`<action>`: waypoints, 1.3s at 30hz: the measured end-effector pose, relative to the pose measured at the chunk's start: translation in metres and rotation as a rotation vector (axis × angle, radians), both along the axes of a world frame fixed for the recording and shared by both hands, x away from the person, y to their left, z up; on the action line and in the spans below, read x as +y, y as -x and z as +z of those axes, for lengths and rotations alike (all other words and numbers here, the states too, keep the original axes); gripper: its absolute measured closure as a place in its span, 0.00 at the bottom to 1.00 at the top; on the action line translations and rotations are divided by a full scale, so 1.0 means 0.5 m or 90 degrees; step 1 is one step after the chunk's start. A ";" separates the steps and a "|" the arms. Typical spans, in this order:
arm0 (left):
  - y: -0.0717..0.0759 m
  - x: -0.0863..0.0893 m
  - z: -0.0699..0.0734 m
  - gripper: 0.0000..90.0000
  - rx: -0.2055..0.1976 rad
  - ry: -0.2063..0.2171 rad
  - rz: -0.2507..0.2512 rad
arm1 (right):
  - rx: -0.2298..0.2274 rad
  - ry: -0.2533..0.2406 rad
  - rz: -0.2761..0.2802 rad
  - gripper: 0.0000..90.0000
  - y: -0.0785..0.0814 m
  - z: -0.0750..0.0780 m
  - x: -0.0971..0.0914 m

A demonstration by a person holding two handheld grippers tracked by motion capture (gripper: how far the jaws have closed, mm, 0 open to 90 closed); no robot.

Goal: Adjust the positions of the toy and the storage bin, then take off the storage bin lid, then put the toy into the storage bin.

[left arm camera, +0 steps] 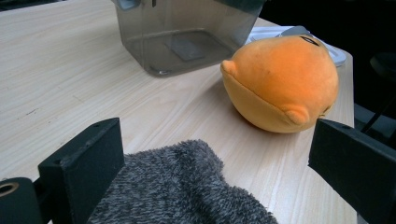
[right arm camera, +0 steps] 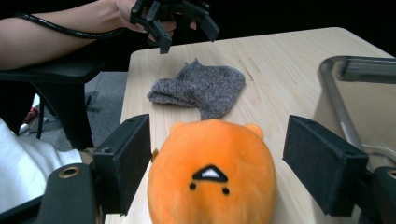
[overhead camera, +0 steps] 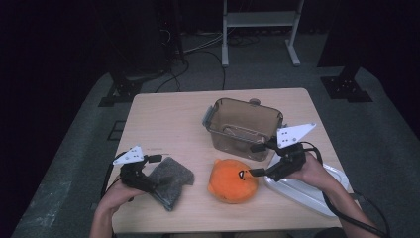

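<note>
Orange plush [overhead camera: 233, 180] lies on the wooden worktop [overhead camera: 168, 116], its stitched face turned toward the right tool [overhead camera: 256, 159]. In the right gripper view the plush [right arm camera: 212, 179] sits between the two black jaws of the right tool [right arm camera: 231, 165]; the jaws stand wide and released, with a visible gap on each side, and neither pad touches the fabric. Beyond the plush stands a clear brown-tinted tub [overhead camera: 243, 126], upright and open at the top, near the plush but apart from it. A white lid [overhead camera: 307, 191] lies just beside the plush, under the right hand [overhead camera: 314, 171]. To the other side of the plush lies a grey sock [overhead camera: 171, 179], apart from it. The left tool [overhead camera: 157, 171] hovers at the sock's near edge; in the left gripper view its jaws stand apart over the sock [left arm camera: 182, 189], released, with nothing clamped between them.
</note>
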State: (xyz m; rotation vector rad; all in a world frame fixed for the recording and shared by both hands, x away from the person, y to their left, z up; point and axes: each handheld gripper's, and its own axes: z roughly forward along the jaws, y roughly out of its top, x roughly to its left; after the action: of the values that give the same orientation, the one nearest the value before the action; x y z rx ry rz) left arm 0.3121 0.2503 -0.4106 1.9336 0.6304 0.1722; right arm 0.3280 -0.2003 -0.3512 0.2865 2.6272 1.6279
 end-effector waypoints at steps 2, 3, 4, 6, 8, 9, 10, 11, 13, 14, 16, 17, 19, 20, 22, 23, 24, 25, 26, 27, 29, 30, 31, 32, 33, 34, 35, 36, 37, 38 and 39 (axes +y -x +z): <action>0.000 0.000 0.000 0.03 0.000 -0.001 -0.001 | 0.005 -0.001 0.005 0.25 -0.006 -0.007 0.014; 0.000 0.000 -0.001 0.03 0.000 -0.001 -0.001 | 0.006 0.001 0.008 0.25 -0.010 -0.011 0.020; 0.000 0.000 -0.001 0.03 0.000 -0.002 -0.001 | 0.008 0.004 0.010 0.25 -0.012 -0.014 0.027; -0.001 0.001 0.000 0.03 0.000 0.000 0.000 | 0.011 0.010 0.015 0.25 -0.017 -0.019 0.038; 0.000 0.000 -0.001 0.03 0.001 -0.001 -0.001 | 0.010 0.011 0.020 0.25 -0.020 -0.022 0.048; 0.000 0.000 -0.001 0.03 0.001 -0.001 -0.001 | 0.010 0.011 0.020 0.25 -0.020 -0.022 0.048; 0.000 -0.001 -0.002 0.03 0.002 -0.004 -0.002 | 0.012 0.012 0.025 0.25 -0.021 -0.024 0.056; 0.000 -0.001 -0.002 0.03 0.002 -0.004 -0.002 | 0.011 0.012 0.027 0.25 -0.022 -0.025 0.059; 0.000 -0.001 0.001 0.03 0.000 -0.003 -0.003 | 0.013 0.012 0.029 0.25 -0.024 -0.028 0.064; 0.001 -0.001 0.001 0.03 0.000 -0.001 -0.003 | 0.016 0.013 0.029 0.25 -0.024 -0.029 0.067; 0.001 -0.001 0.002 0.03 0.000 0.000 -0.003 | 0.015 0.013 0.031 0.25 -0.025 -0.030 0.068; 0.001 -0.001 0.001 0.03 0.000 0.001 -0.004 | 0.018 0.014 0.032 0.25 -0.027 -0.032 0.072; 0.001 -0.002 0.000 0.03 0.001 -0.005 -0.005 | 0.017 0.016 0.033 0.25 -0.027 -0.033 0.074; 0.001 -0.002 0.000 0.03 0.001 -0.007 -0.005 | 0.018 0.017 0.033 0.25 -0.028 -0.033 0.075; 0.001 -0.003 0.004 0.03 -0.002 -0.001 -0.005 | 0.015 0.020 0.033 0.25 -0.029 -0.035 0.080; 0.001 -0.003 0.004 0.03 -0.002 -0.001 -0.005 | 0.015 0.020 0.033 0.25 -0.029 -0.035 0.080; 0.002 -0.001 0.003 0.03 -0.001 0.000 -0.005 | 0.015 0.021 0.034 0.25 -0.030 -0.037 0.084; 0.002 -0.001 0.003 0.03 -0.001 0.000 -0.005 | 0.017 0.023 0.034 0.25 -0.032 -0.039 0.087; 0.001 0.000 0.002 0.03 -0.001 -0.002 -0.005 | 0.017 0.023 0.034 0.25 -0.032 -0.039 0.087; -0.001 0.001 0.000 0.03 0.001 -0.004 -0.004 | 0.018 0.029 0.035 0.24 -0.035 -0.042 0.092; -0.001 0.001 0.000 0.03 0.000 -0.004 -0.003 | 0.020 0.028 0.034 0.24 -0.036 -0.045 0.094; -0.001 0.001 0.000 0.03 0.000 -0.004 -0.004 | 0.021 0.032 0.036 0.24 -0.039 -0.049 0.099; -0.001 0.000 0.001 0.03 0.000 -0.001 -0.003 | 0.021 0.032 0.037 0.24 -0.040 -0.051 0.102; -0.001 0.000 0.001 0.03 0.000 0.000 -0.003 | 0.021 0.032 0.037 0.24 -0.040 -0.051 0.102; 0.000 0.000 0.001 0.03 0.001 0.000 -0.003 | 0.022 0.034 0.038 0.24 -0.042 -0.053 0.105; 0.000 -0.001 0.000 0.03 0.001 -0.002 -0.003 | 0.026 0.042 0.038 0.24 -0.043 -0.058 0.110; 0.000 -0.001 0.000 0.03 0.001 -0.002 -0.003 | 0.026 0.042 0.038 0.24 -0.043 -0.058 0.110; 0.000 -0.001 0.000 0.03 0.001 -0.002 -0.004 | 0.028 0.050 0.041 0.24 -0.046 -0.066 0.115; 0.001 -0.002 0.000 0.03 0.001 -0.003 -0.004 | 0.028 0.050 0.041 0.24 -0.046 -0.066 0.115; 0.000 -0.002 0.000 0.03 0.000 -0.004 -0.005 | 0.031 0.059 0.039 0.24 -0.048 -0.075 0.117; 0.000 -0.002 0.001 0.03 0.000 -0.005 -0.005 | 0.031 0.059 0.039 0.24 -0.048 -0.075 0.117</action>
State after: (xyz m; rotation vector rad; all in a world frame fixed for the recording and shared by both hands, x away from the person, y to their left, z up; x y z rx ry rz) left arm 0.3119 0.2492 -0.4101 1.9435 0.6222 0.1705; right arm 0.3522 -0.1417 -0.3889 0.2473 2.7652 1.5294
